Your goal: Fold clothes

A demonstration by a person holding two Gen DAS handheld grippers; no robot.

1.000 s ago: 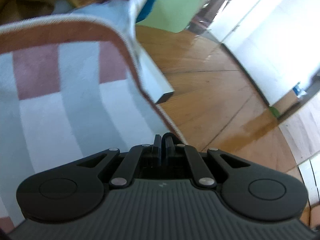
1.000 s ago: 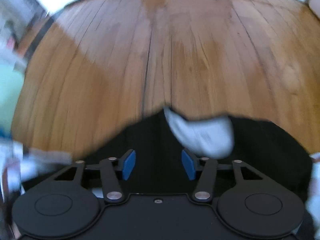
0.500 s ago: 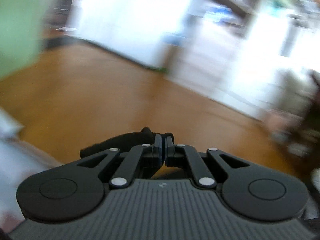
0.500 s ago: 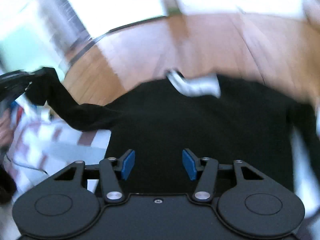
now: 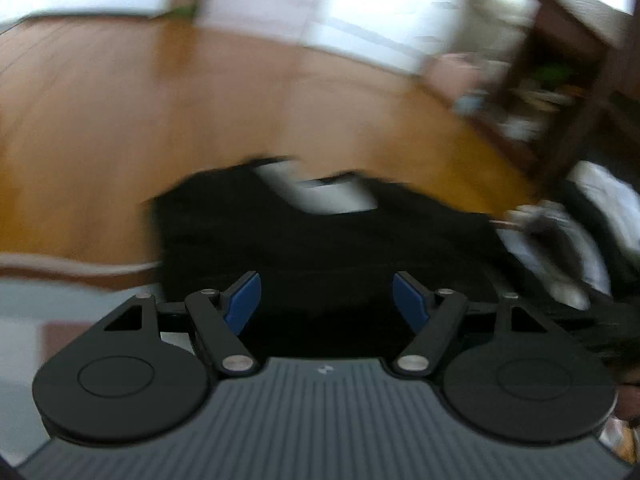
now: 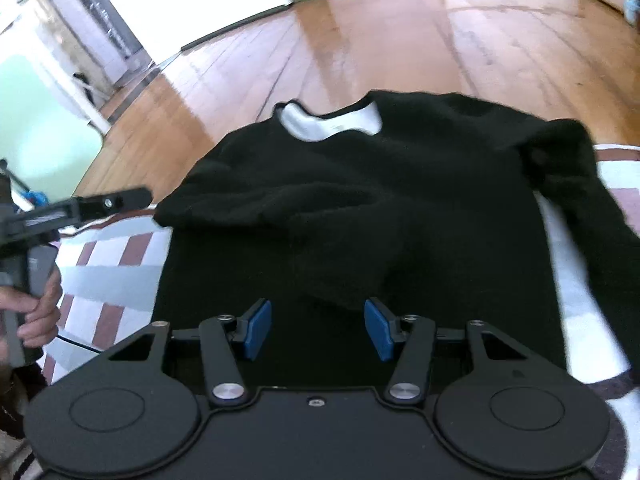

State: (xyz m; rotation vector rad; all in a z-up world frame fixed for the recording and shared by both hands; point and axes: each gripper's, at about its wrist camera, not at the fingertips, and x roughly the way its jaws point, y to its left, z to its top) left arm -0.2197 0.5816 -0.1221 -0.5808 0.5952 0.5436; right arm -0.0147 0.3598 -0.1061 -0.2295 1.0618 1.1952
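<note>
A black sweater (image 6: 360, 208) with a white neck lining (image 6: 332, 126) lies on a striped cloth, collar away from me. Its left sleeve is folded across the chest; the right sleeve (image 6: 600, 216) trails off to the right. My right gripper (image 6: 317, 330) is open and empty just above the sweater's lower part. My left gripper (image 5: 327, 302) is open and empty over the sweater (image 5: 320, 248) in its blurred view. The left gripper (image 6: 108, 202) also shows at the left edge of the right wrist view, beside the folded sleeve.
The striped red, grey and white cloth (image 6: 104, 268) covers the surface under the sweater. A wooden floor (image 6: 360, 40) lies beyond. A green board (image 6: 36, 132) stands at the left. Dark wooden furniture (image 5: 568, 72) stands at the right in the left wrist view.
My left gripper held the sleeve, carried it across the sweater, then opened and let it go. My right gripper stayed open while its view tilted down onto the sweater.
</note>
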